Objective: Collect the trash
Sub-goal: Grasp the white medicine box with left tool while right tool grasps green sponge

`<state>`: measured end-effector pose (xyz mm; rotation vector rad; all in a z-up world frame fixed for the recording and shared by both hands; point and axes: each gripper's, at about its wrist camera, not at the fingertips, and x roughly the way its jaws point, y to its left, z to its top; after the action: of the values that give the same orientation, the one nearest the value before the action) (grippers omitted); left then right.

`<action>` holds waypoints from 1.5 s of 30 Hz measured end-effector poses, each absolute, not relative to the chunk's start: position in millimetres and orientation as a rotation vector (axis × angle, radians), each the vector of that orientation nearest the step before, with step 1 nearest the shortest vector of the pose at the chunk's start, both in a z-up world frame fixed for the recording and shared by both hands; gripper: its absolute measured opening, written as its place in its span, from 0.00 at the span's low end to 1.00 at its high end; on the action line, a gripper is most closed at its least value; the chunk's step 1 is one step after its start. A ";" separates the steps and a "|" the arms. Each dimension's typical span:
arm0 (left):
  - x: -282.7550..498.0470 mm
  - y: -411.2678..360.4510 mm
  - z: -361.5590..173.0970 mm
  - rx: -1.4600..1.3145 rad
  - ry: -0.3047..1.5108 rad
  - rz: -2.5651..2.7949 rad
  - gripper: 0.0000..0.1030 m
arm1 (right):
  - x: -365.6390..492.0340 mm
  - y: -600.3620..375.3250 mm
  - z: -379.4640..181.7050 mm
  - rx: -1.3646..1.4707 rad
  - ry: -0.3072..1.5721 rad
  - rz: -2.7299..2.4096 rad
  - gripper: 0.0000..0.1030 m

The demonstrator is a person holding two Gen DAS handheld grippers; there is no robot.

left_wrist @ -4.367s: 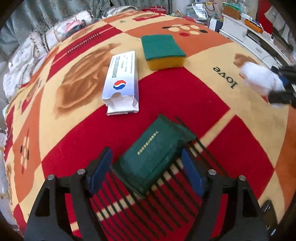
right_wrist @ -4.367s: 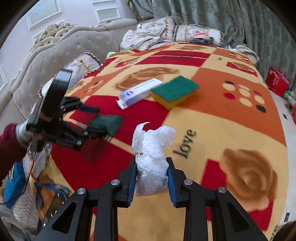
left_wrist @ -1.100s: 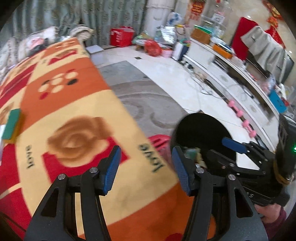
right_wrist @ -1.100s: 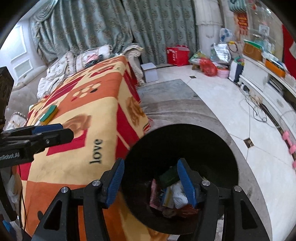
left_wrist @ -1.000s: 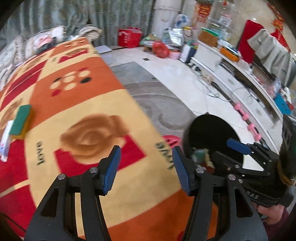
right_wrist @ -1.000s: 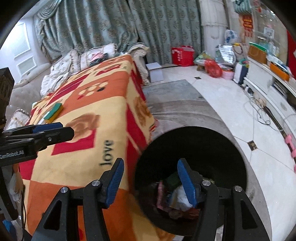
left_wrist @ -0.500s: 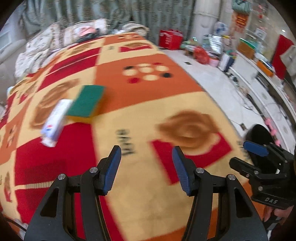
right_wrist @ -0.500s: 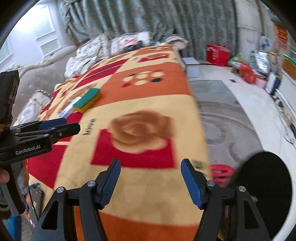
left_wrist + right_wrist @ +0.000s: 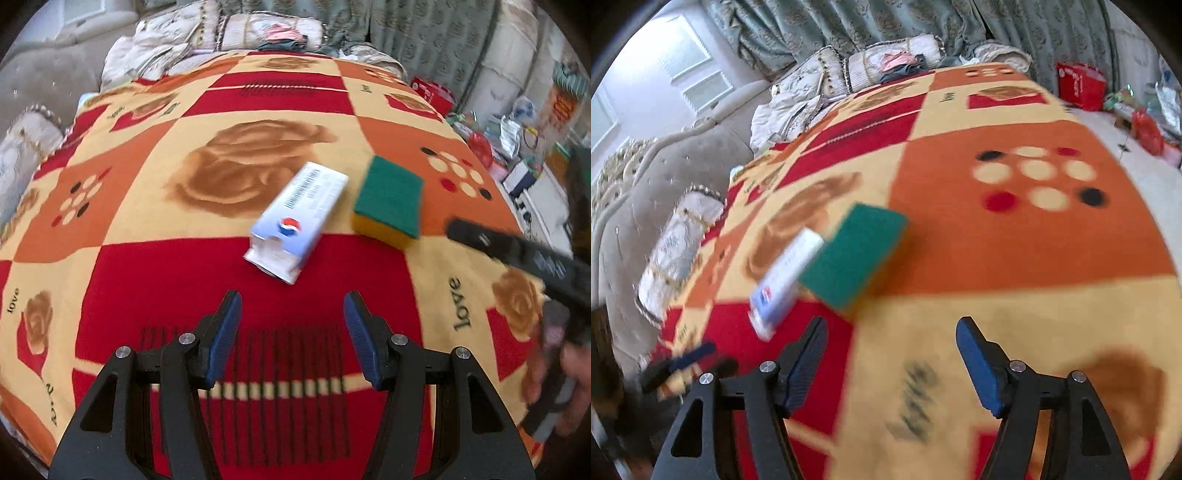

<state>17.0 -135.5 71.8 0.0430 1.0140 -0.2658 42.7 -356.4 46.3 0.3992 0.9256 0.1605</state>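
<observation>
A white carton (image 9: pixel 299 221) with a red and blue logo lies on the patterned blanket (image 9: pixel 147 258), just ahead of my open, empty left gripper (image 9: pixel 291 334). A green and yellow sponge (image 9: pixel 389 201) lies to its right. In the right wrist view the sponge (image 9: pixel 853 254) and the carton (image 9: pixel 785 277) lie ahead and left of my open, empty right gripper (image 9: pixel 892 360). The right gripper also shows at the right edge of the left wrist view (image 9: pixel 517 254).
Cushions and bedding (image 9: pixel 177 33) lie at the blanket's far end, a padded sofa arm (image 9: pixel 639 206) on the left. Curtains (image 9: pixel 886 22) hang behind. A red bag (image 9: pixel 1080 90) and clutter sit on the floor at the right.
Both grippers have swung from the black bin on the floor back over the blanket, toward the carton and sponge. Both stay open and empty.
</observation>
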 end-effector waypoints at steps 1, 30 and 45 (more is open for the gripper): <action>21.1 -132.7 71.0 0.035 1.014 -0.267 0.55 | 56.5 -349.2 44.7 0.415 0.932 0.153 0.72; 120.6 -171.5 27.0 0.155 1.050 -0.275 0.63 | 89.3 -337.2 49.3 0.324 0.965 0.227 0.44; 57.7 -127.3 60.4 0.046 1.021 -0.196 0.49 | 124.5 -295.1 23.3 0.253 0.996 0.093 0.74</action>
<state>57.7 -127.3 60.4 0.0458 1.0209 -0.1961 124.5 -295.1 23.3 0.2534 0.9960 0.0929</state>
